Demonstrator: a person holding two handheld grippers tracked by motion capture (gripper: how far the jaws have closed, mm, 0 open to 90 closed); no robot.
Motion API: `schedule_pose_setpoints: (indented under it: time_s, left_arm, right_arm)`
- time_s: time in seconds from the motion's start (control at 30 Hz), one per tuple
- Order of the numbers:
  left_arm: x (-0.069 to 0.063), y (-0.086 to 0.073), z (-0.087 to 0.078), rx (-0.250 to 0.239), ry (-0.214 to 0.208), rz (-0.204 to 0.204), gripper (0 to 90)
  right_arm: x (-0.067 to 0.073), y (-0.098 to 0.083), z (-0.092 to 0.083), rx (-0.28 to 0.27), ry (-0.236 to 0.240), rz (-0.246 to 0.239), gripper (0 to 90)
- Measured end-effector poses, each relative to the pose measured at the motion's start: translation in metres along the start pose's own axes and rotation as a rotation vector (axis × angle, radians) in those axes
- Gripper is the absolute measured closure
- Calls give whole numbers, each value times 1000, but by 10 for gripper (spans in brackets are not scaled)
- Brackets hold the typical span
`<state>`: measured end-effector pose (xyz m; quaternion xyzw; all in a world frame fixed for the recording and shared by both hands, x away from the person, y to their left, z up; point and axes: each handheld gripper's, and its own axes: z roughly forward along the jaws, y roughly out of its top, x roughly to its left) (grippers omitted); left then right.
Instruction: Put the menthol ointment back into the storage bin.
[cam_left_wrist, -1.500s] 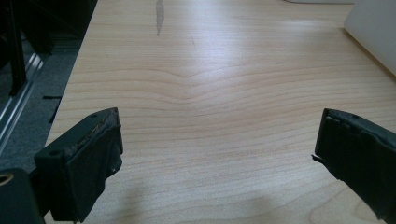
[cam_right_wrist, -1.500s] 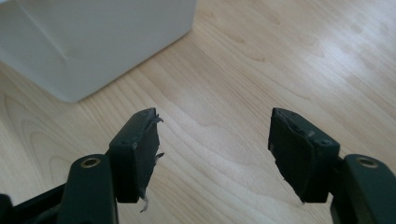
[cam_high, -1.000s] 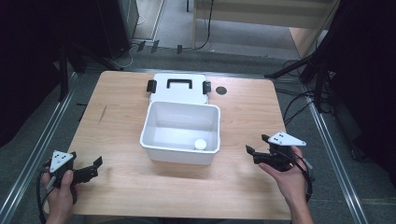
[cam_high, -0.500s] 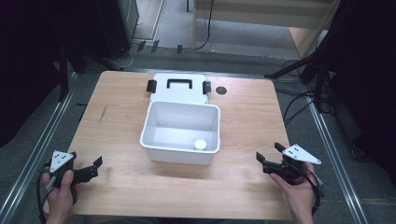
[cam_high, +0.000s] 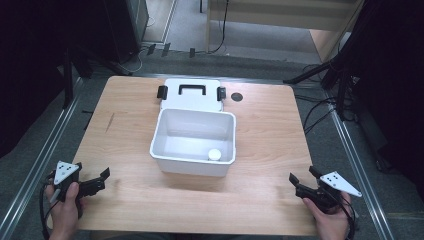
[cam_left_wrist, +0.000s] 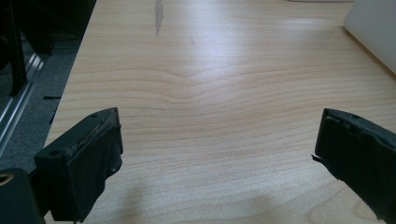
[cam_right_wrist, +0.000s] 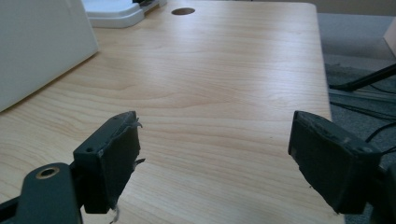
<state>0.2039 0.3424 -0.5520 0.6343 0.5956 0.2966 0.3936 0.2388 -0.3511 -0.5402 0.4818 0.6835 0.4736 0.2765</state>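
High view has the white bin (cam_high: 172, 145) mid-table (cam_high: 270, 130), small white cap (cam_high: 214, 154) inside, while left tongs (cam_high: 102, 179) and right tongs (cam_high: 303, 176) gape wide, empty, at the near corners.

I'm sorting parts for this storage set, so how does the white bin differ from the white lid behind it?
The white bin is deep and open-topped; the white lid lies flat. The lid carries a black handle and black side clips; the bin shows none. The bin holds a small white round thing; nothing lies on the lid. Both are white, rectangular, and touch on the wooden table.
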Motion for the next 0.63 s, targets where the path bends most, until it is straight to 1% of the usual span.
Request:
schedule_pose_setpoints:
  time_s: [0.07,0.13,0.17,0.4,0.47,0.53,0.6,0.63]
  left_arm:
    - [0,0,0,0,-1,0,16]
    - [0,0,0,-1,-2,0,16]
    - [0,0,0,0,-4,0,16]
    - [1,1,1,-1,-13,-3,16]
    - [2,1,1,1,-28,-8,16]
    - [4,1,2,1,-70,-15,17]
    - [5,2,3,0,-98,-30,17]
    - [5,2,3,0,-98,-30,18]
  right_arm:
    - [-2,-1,-4,-16,-6,21,176]
    - [-4,-1,-5,-25,-10,24,178]
    - [-5,-2,-6,-33,-20,30,178]
    - [-9,-6,-9,-44,-47,51,181]
    - [-11,-7,-10,-43,-60,59,182]
    - [-12,-8,-10,-45,-67,67,184]
    - [-13,-8,-10,-49,-75,68,190]
    - [-13,-8,-10,-49,-75,68,190]
